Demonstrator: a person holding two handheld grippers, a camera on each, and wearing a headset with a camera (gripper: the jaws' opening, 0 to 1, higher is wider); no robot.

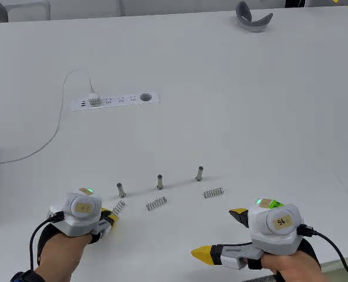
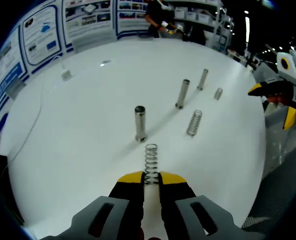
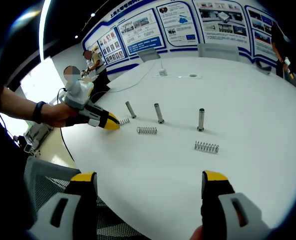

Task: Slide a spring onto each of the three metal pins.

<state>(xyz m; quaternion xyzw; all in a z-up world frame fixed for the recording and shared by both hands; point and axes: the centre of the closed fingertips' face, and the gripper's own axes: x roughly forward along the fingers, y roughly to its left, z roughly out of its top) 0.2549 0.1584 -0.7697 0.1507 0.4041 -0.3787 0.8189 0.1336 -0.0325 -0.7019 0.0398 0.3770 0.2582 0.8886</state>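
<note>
Three short metal pins stand upright in a row on the white table: left pin (image 1: 121, 190), middle pin (image 1: 159, 181), right pin (image 1: 199, 173). A spring lies in front of each. My left gripper (image 1: 111, 216) is shut on the near end of the left spring (image 2: 150, 155), which lies on the table and points toward the nearest pin (image 2: 140, 123). The middle spring (image 1: 156, 203) and the right spring (image 1: 213, 192) lie loose. My right gripper (image 1: 219, 233) stands wide open near the table's front edge, short of the right spring (image 3: 206, 146), with nothing between its jaws.
A white power strip (image 1: 115, 100) with a plugged-in cable (image 1: 56, 126) sits further back on the table. A grey curved object (image 1: 254, 18) lies at the far edge. Poster boards and people line the room beyond the table.
</note>
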